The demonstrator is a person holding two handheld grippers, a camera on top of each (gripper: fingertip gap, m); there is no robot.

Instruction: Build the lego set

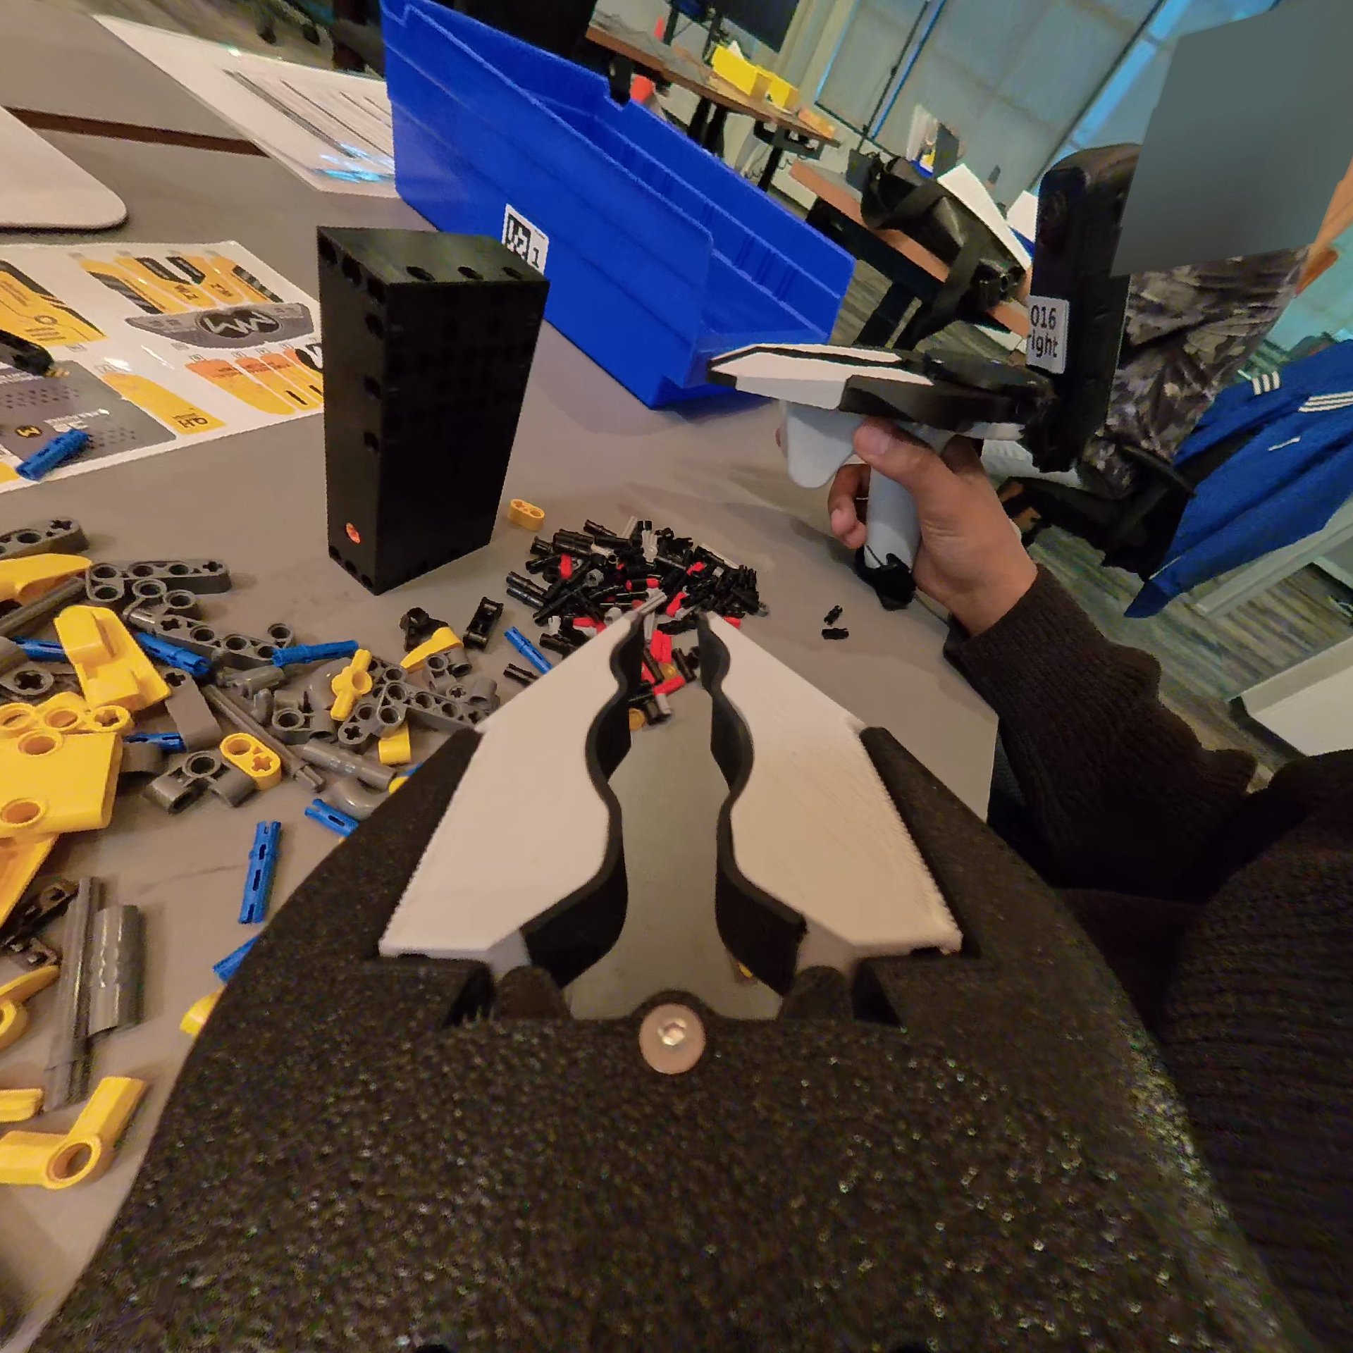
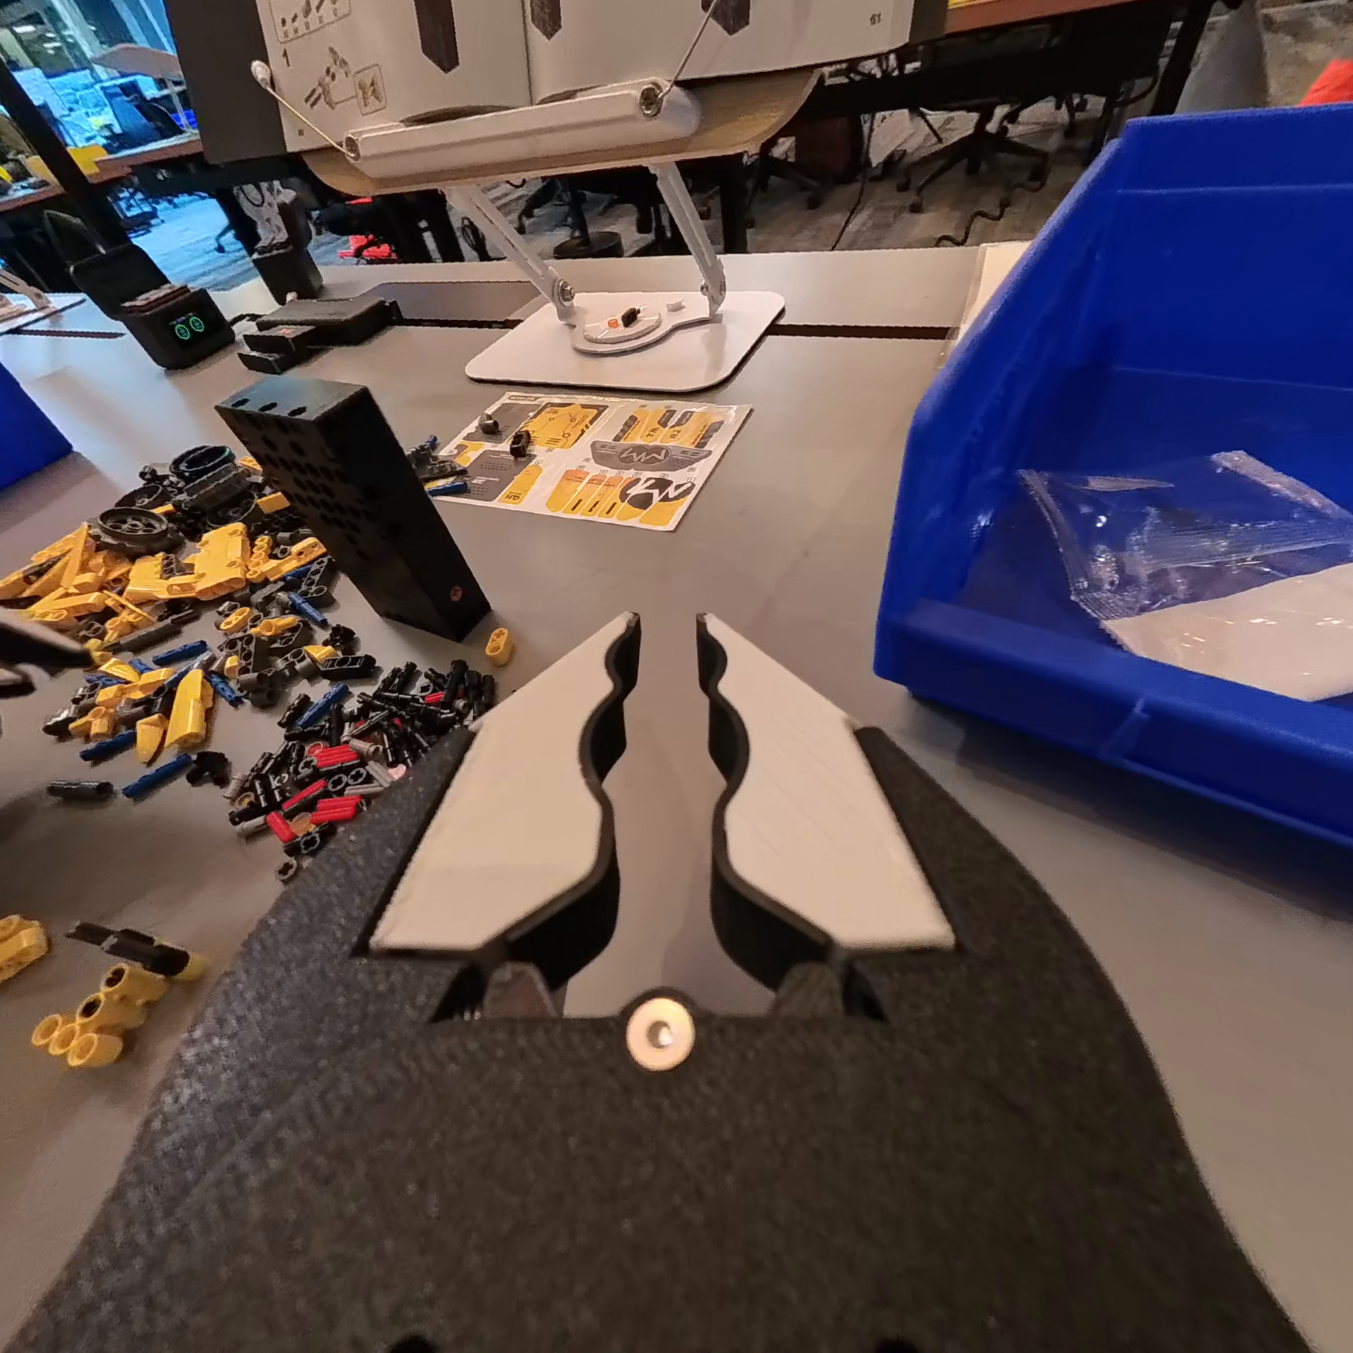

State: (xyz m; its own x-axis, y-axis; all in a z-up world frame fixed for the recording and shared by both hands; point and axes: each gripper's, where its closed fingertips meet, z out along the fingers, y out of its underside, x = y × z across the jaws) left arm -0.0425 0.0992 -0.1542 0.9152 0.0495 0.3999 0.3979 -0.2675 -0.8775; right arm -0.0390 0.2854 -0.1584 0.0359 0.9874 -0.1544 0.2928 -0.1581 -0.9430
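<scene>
Grey table (image 2: pixel 791 556) bare before the right gripper (image 2: pixel 666 622) — fingers apart, empty.

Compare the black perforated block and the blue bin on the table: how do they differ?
1. Colour: the black perforated block is matte black; the blue bin is bright blue.
2. Form: the block is a closed upright box dotted with holes; the bin is an open-topped tray, far larger.
3. Contents: the bin holds clear plastic bags; nothing shows inside the block.

Shared: both rest on the grey table, untouched by either hand-held gripper.
</scene>
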